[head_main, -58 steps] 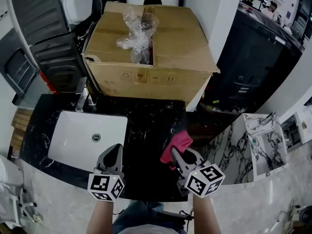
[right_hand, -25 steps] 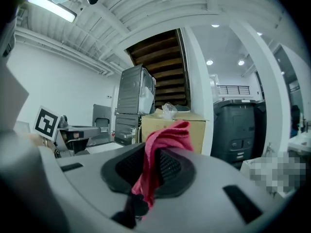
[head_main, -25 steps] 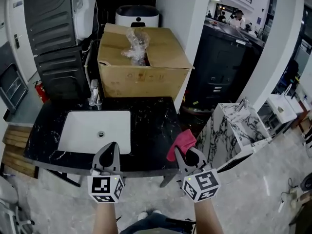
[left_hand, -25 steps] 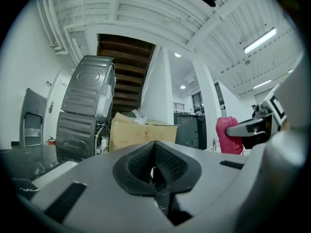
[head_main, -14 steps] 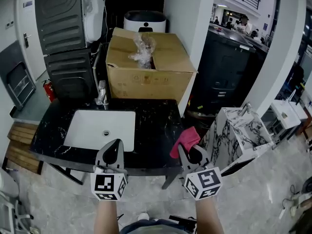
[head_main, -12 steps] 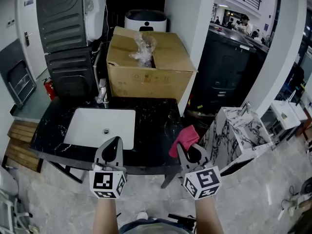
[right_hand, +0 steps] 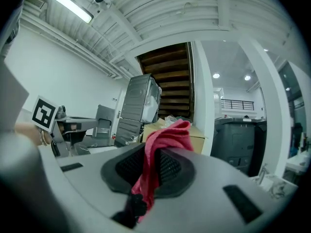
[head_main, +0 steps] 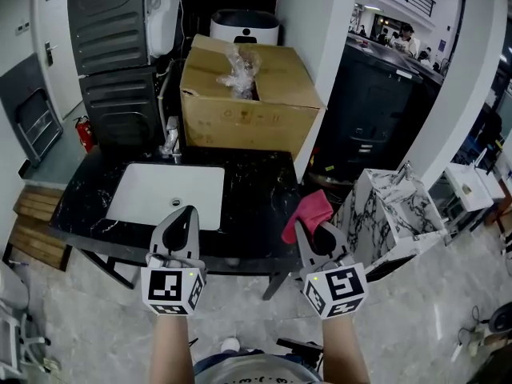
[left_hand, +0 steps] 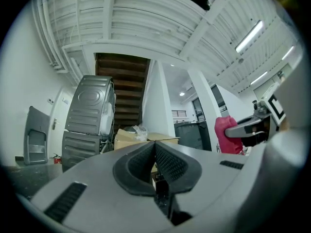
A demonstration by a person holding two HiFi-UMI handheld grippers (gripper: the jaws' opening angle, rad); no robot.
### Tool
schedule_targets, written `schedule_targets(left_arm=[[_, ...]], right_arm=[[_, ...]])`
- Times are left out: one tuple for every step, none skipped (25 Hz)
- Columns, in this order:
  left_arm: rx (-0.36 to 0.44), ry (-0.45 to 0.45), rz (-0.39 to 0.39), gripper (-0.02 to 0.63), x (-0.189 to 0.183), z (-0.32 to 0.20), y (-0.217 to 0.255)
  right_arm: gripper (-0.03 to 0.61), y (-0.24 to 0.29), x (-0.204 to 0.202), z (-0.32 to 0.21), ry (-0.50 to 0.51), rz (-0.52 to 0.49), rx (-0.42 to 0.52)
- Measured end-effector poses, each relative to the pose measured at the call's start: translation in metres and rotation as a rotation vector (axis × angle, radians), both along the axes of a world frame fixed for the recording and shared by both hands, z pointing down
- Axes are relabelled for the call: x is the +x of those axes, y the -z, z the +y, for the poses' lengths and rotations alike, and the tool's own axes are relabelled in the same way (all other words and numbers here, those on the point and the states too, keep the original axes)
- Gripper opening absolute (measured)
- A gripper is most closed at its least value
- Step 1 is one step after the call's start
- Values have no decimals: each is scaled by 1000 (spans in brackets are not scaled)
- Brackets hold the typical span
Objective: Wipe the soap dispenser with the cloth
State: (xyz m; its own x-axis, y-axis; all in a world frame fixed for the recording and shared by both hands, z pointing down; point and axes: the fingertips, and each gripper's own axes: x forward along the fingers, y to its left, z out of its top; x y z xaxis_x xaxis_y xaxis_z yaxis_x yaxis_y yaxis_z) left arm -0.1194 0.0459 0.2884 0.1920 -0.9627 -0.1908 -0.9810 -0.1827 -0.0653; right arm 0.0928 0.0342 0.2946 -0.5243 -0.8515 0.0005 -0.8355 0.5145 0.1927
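Observation:
A pink cloth (head_main: 309, 213) sticks up out of my right gripper (head_main: 314, 234), which is shut on it near the front right corner of the black marble counter (head_main: 256, 206). In the right gripper view the cloth (right_hand: 164, 139) fills the gap between the jaws. My left gripper (head_main: 185, 214) is shut with nothing in it, hanging over the counter's front edge below the white sink (head_main: 160, 190); its pads (left_hand: 167, 163) meet. A white object (head_main: 164, 10) hangs on the dark unit at the back left; whether it is the soap dispenser I cannot tell.
A faucet (head_main: 170, 144) stands behind the sink. A big cardboard box (head_main: 248, 94) with crumpled plastic on top sits behind the counter. To the right stand a dark cabinet (head_main: 376, 102) and a small marble-patterned vanity (head_main: 400, 206).
Both grippers have risen a little in front of the counter and keep their spacing. The pink cloth stays in the right gripper, and the left stays shut.

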Motion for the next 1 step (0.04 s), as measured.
schedule_targets(left_arm=[[6, 0, -3, 14, -1, 2, 1]], right_arm=[[51, 0, 1, 1, -5, -2, 5]])
